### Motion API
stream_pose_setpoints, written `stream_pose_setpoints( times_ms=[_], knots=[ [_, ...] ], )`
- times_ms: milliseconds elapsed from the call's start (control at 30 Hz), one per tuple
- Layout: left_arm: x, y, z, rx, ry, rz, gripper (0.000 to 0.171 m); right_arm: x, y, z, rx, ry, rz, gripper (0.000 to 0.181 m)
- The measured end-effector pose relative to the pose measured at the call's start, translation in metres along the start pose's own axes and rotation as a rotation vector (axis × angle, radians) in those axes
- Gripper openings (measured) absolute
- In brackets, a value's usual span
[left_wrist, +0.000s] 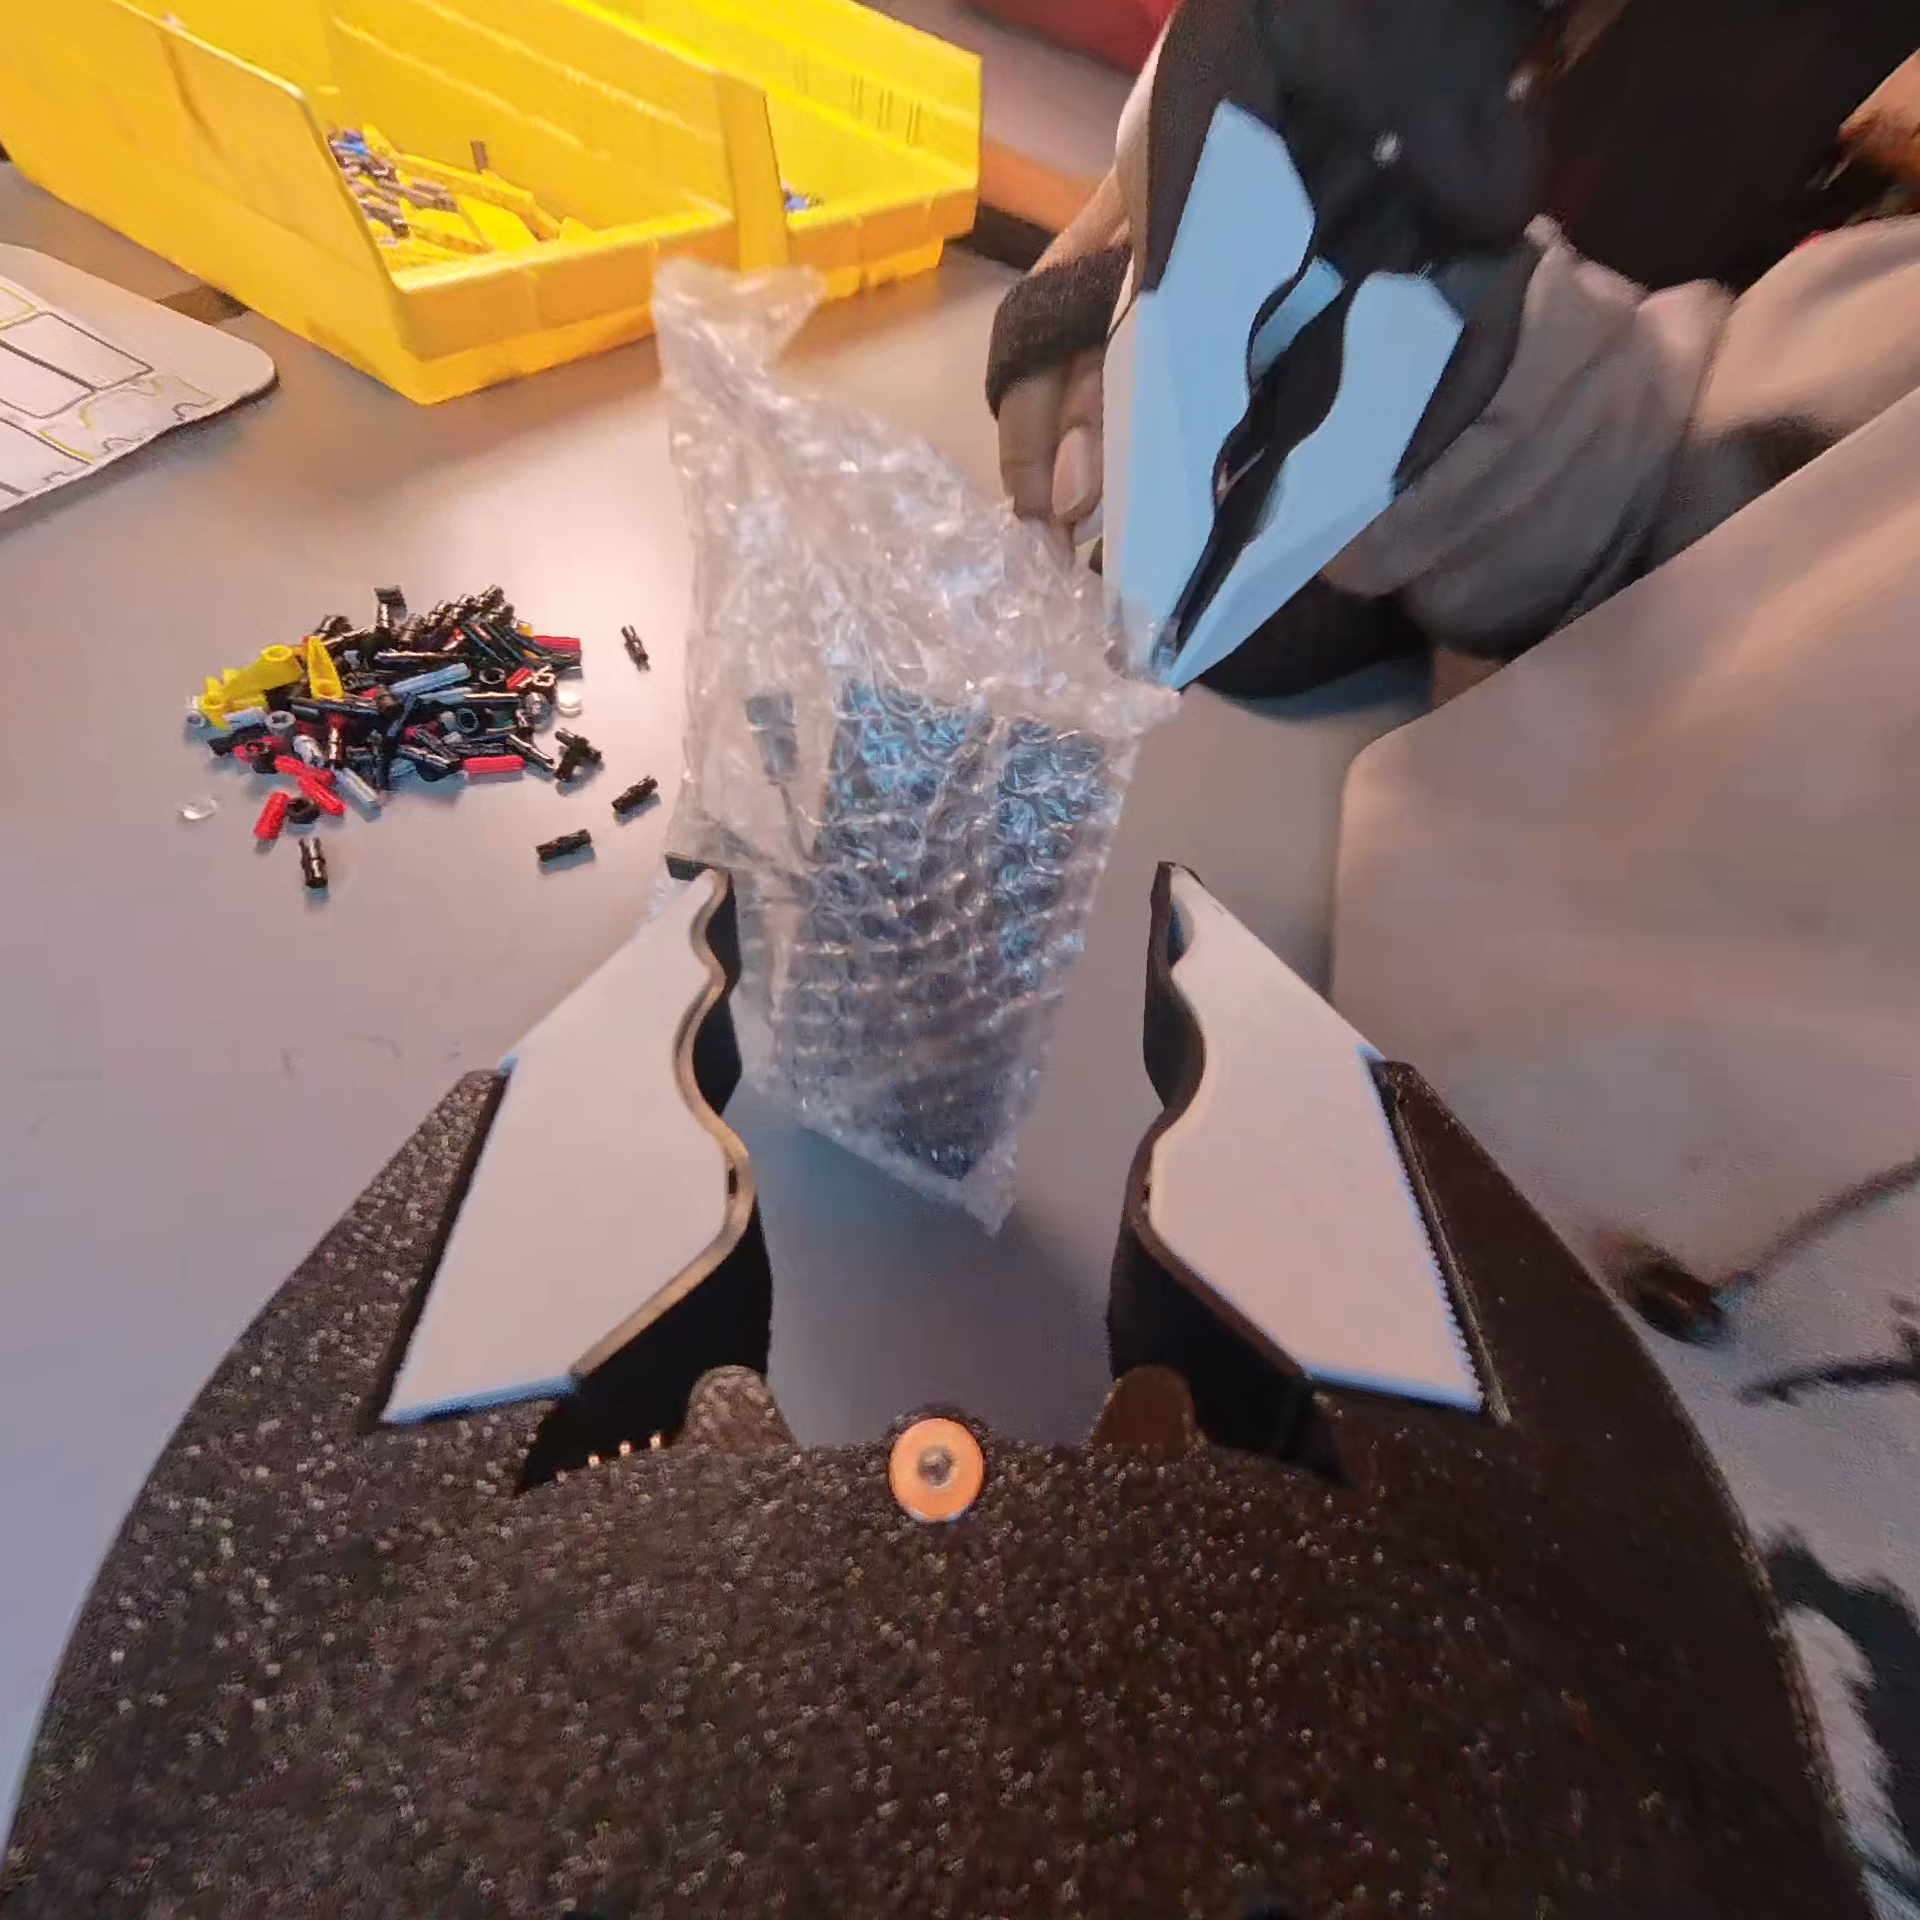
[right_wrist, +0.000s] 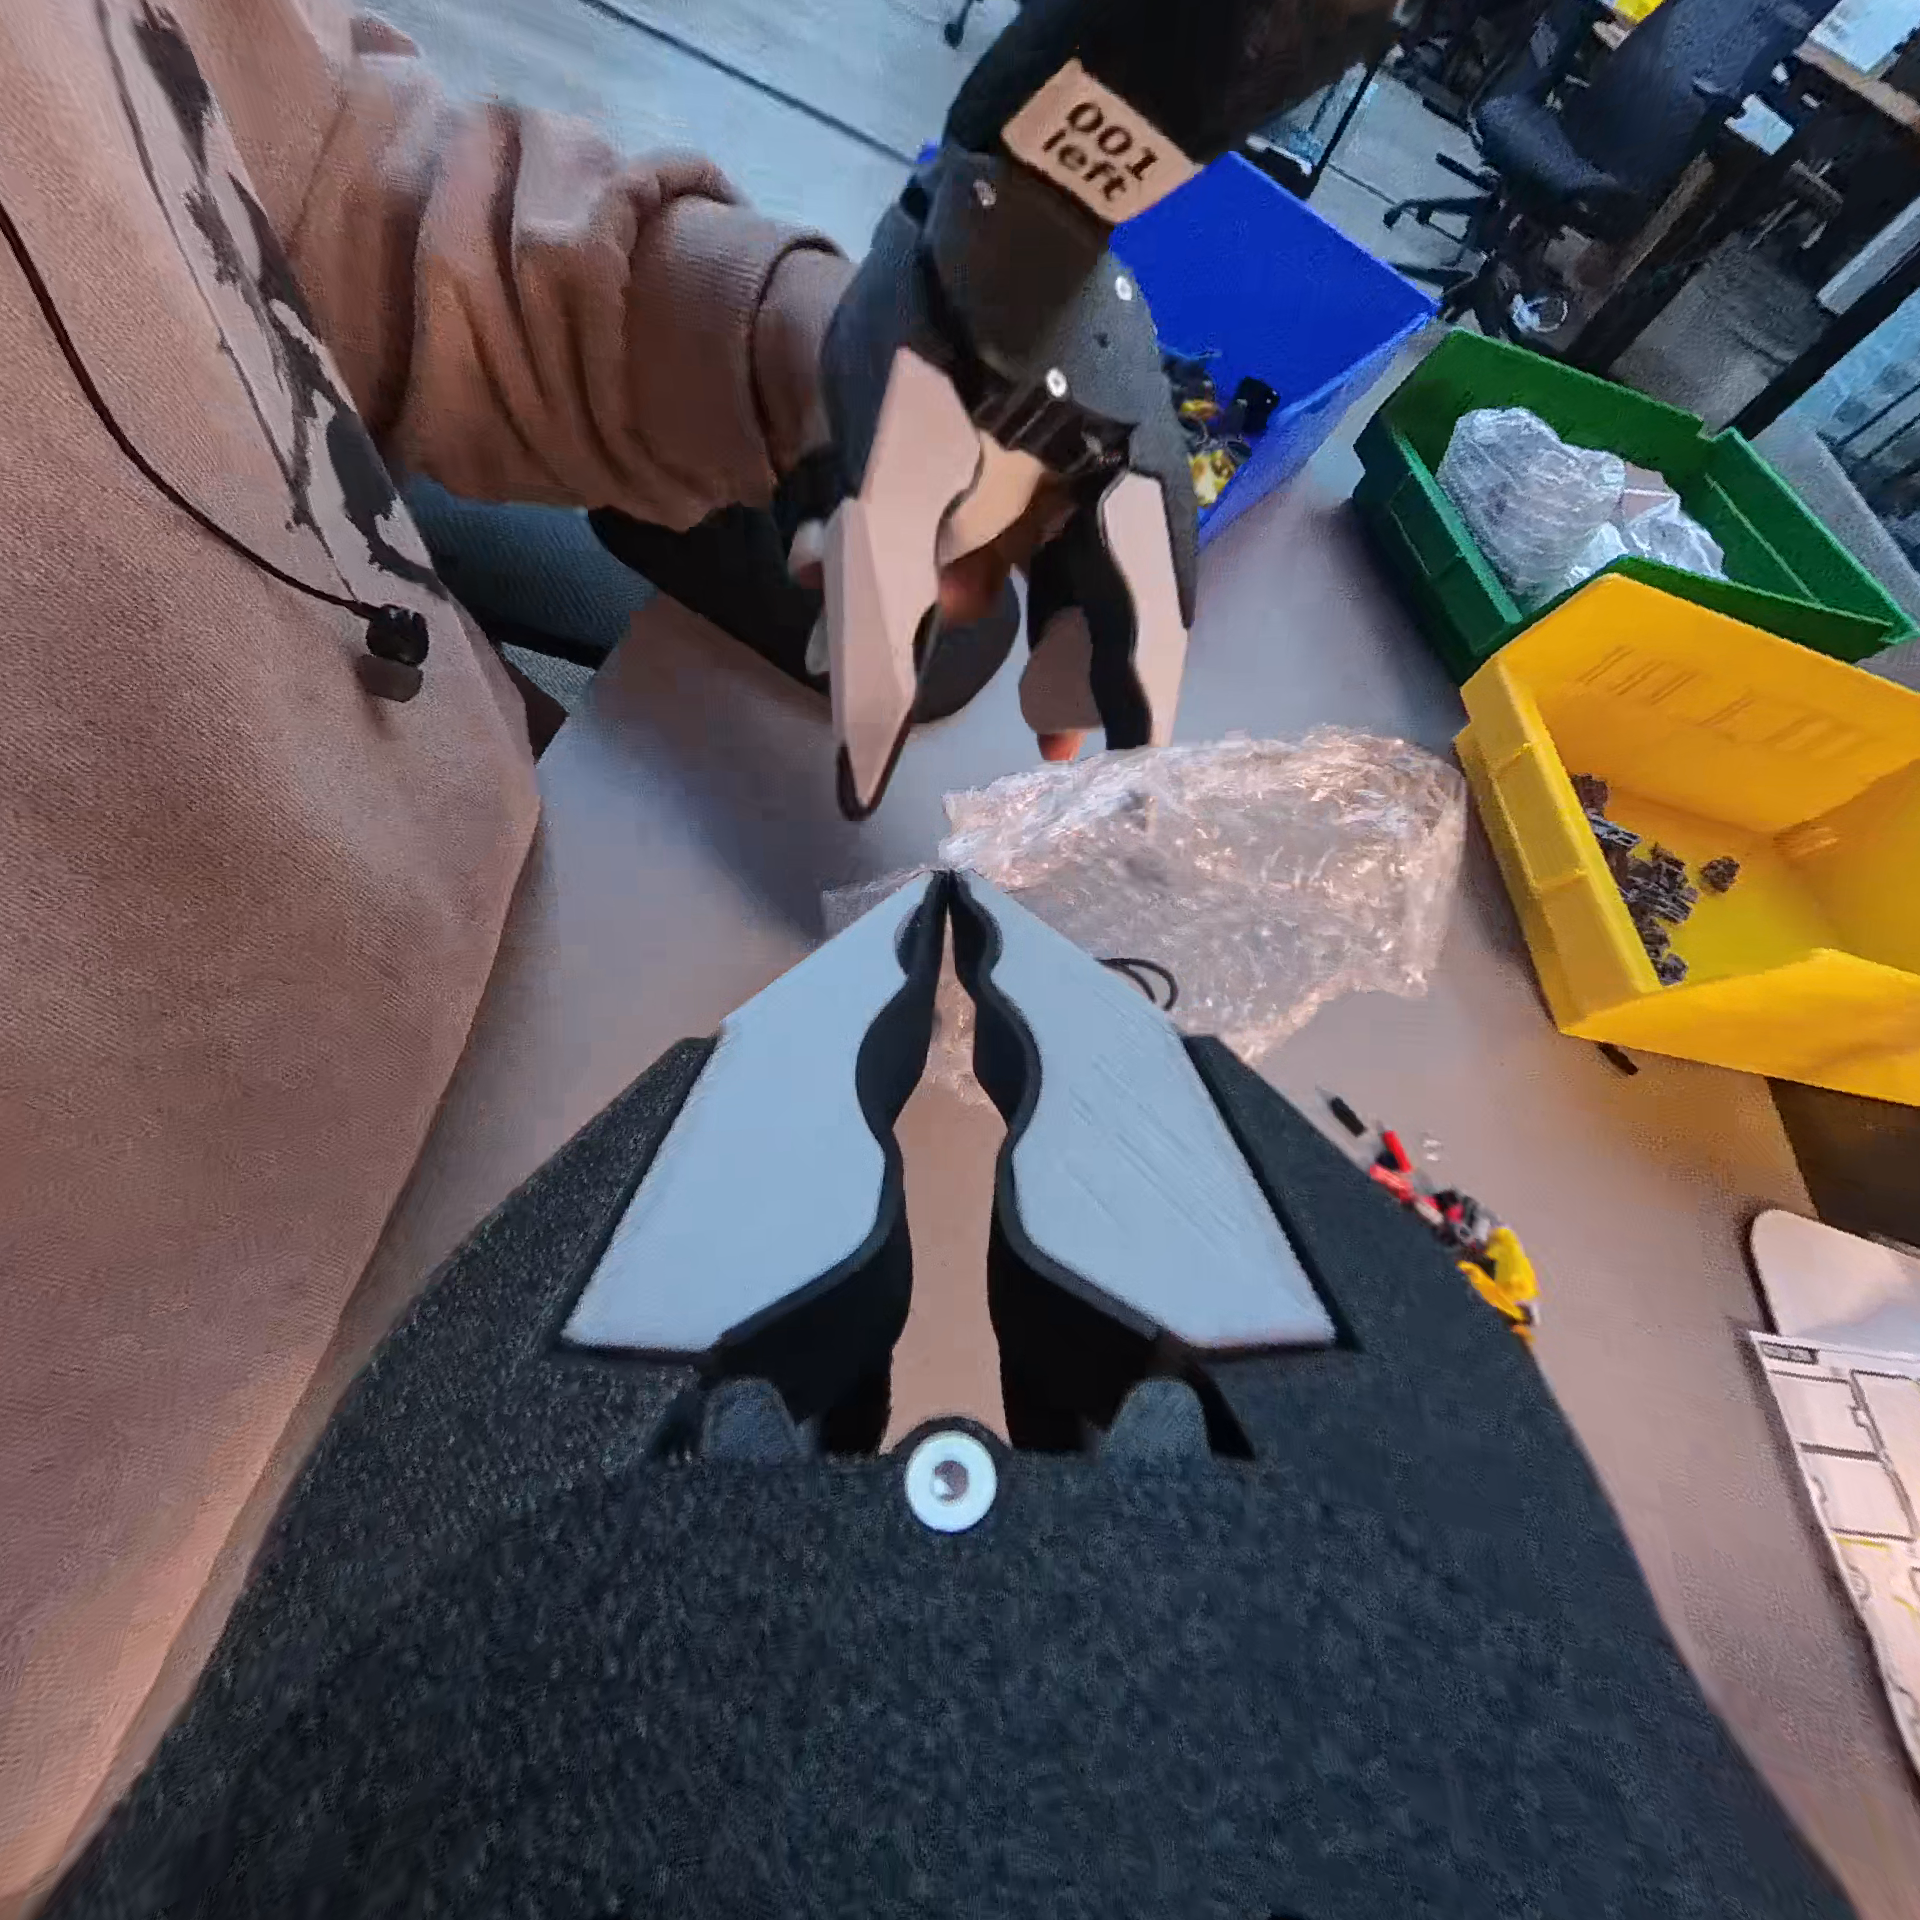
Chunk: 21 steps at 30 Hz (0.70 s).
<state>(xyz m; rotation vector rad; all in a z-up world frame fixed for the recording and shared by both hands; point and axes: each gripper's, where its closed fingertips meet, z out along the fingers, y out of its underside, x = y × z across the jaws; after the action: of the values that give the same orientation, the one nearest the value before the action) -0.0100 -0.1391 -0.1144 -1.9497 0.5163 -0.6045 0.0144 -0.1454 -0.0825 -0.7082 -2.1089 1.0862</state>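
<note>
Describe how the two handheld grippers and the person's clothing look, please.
The left gripper and the right gripper each have a rough black 3D-printed body, pale grey wedge-shaped jaws with wavy black inner edges, and a round washer with a screw. The person wears a dusty-pink sweatshirt with black markings and dark fingerless gloves.

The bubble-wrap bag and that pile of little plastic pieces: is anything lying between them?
In the left wrist view, only a few stray black connector pins dot the grey table between the bubble-wrap bag and the pile.
</note>
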Motion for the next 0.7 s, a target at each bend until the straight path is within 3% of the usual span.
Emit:
stream_pose_setpoints(
  times_ms=[67,133,167,233,400,500,567,633,700],
  knots=[
    [-0.003,0.011,0.021,-0.077,-0.077,0.106,0.07,-0.004,0.002,0.001,0.035,-0.003,0.055,0.0],
    [0.002,0.012,0.028,-0.102,-0.067,0.214,0.04,-0.007,0.006,0.001,0.062,0.001,0.097,0.0],
    [0.004,0.01,0.027,-0.108,-0.049,0.253,0.033,-0.006,0.007,0.0,0.08,0.01,0.115,0.0],
    [0.012,0.003,0.022,-0.061,0.055,0.299,0.026,-0.009,0.0,-0.005,0.146,-0.001,0.17,0.0],
    [0.031,-0.012,0.002,0.1,0.468,0.135,0.015,-0.008,-0.041,-0.024,0.288,0.004,0.199,0.002],
    [0.023,-0.007,-0.006,0.139,0.556,0.064,0.011,0.013,-0.044,-0.052,0.339,0.083,0.184,0.027],
    [0.022,-0.015,-0.018,0.216,0.609,0.045,0.009,0.027,-0.022,-0.063,0.318,0.125,0.184,0.069],
    [0.024,-0.022,-0.027,0.273,0.653,0.046,0.007,0.039,0.016,-0.054,0.22,0.123,0.259,0.106],
    [0.026,-0.027,-0.027,0.307,0.665,0.053,0.006,0.035,0.045,-0.028,0.135,0.063,0.297,0.121]
  ],
)
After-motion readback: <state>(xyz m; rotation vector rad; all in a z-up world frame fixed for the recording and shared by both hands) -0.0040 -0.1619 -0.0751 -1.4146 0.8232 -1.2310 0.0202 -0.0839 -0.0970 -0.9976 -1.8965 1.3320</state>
